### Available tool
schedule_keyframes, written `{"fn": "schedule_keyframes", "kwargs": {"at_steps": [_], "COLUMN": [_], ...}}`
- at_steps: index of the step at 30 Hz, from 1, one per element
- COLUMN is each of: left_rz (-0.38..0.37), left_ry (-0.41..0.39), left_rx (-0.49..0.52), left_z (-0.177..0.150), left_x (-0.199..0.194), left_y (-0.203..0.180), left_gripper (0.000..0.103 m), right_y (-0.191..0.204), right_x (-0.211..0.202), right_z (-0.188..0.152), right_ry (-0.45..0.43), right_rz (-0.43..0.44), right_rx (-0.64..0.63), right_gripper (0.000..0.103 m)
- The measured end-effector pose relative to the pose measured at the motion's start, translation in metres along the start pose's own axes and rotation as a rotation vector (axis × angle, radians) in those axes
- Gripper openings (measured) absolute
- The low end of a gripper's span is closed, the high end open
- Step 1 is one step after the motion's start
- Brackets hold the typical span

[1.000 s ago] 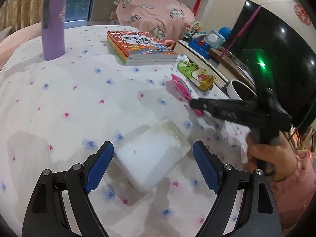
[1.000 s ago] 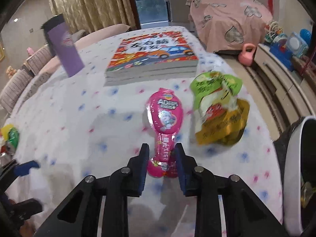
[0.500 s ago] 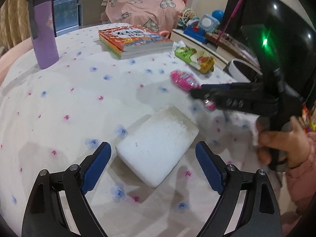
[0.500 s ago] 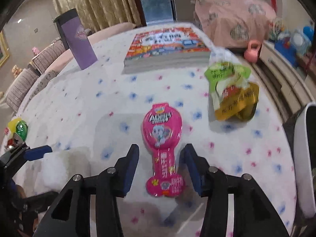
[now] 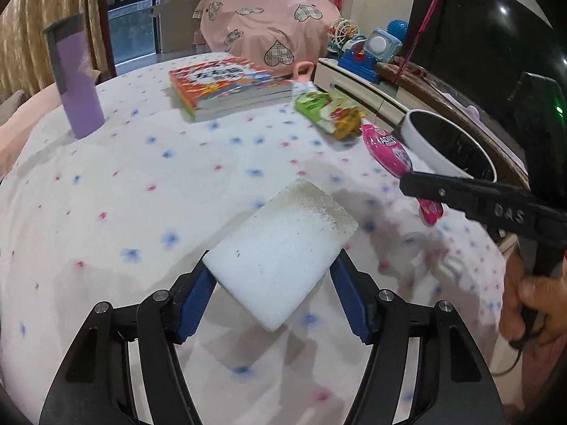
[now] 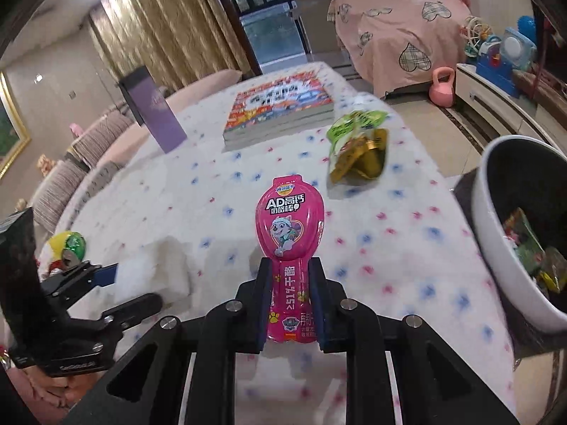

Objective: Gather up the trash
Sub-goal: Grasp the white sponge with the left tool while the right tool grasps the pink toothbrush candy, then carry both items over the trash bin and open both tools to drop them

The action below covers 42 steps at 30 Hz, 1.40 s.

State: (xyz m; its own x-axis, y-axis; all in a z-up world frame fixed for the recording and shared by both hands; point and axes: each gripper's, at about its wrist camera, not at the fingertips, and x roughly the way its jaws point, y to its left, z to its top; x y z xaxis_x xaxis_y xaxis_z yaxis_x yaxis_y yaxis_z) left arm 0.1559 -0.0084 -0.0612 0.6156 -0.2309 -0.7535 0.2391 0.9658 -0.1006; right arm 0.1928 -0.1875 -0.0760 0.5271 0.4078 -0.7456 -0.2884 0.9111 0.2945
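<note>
My left gripper (image 5: pixel 274 283) is shut on a white foam block (image 5: pixel 283 251) and holds it just above the flowered tablecloth. My right gripper (image 6: pixel 288 283) is shut on the stem of a pink snack wrapper (image 6: pixel 288 226), lifted off the table; that wrapper also shows in the left wrist view (image 5: pixel 388 148). A green and yellow snack bag (image 6: pixel 358 147) lies on the table beyond it, also in the left wrist view (image 5: pixel 326 113). A white trash bin (image 6: pixel 496 219) with wrappers inside stands at the right table edge, also in the left wrist view (image 5: pixel 425 141).
A stack of books (image 5: pixel 226 85) lies at the table's far side. A purple tumbler (image 5: pixel 72 78) stands at the far left. A TV cabinet with toys (image 5: pixel 368 56) runs along the right. A pink kettlebell (image 6: pixel 443 88) sits on the floor.
My left gripper has closed on the foam block and raised it. My right gripper has closed on the pink wrapper and lifted it off the table toward the bin side.
</note>
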Motion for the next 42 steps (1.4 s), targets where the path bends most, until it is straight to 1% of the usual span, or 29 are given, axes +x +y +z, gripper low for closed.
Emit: {"fn": "schedule_keyframes", "kwargs": {"at_steps": [5,11,20,33,42], "left_rz": [-0.003,-0.015,-0.034,-0.068,-0.079], "left_ry": [-0.026,-0.042,-0.053,-0.074,-0.068], "left_rx": [0.022,0.065,0.119,0.187,0.216], "left_z": [0.010,0.022,0.037,0.072,0.096], "left_x": [-0.005,-0.007,-0.003,0.011,0.031], "left_y": [-0.039,-0.083,-0.129,-0.177,-0.202], "left_gripper": [0.065,0.065,0.065,0.065,0.065], "right_y": [-0.022,-0.046,-0.088,-0.144,-0.170], "right_x": [-0.034,-0.069,-0.108,-0.128,-0.130], "right_z": [-0.010,-0.018,-0.023,-0.018,-0.011], "right_ry": [-0.051,-0.109,-0.184,-0.228,-0.227], "right_rz": [0.018,0.008,-0.025,-0.081,-0.117], "right_rx": [0.036,0.070,0.127,0.212,0.234], "right_gripper": [0.020,0.020,0.020,0.020,0.020]}}
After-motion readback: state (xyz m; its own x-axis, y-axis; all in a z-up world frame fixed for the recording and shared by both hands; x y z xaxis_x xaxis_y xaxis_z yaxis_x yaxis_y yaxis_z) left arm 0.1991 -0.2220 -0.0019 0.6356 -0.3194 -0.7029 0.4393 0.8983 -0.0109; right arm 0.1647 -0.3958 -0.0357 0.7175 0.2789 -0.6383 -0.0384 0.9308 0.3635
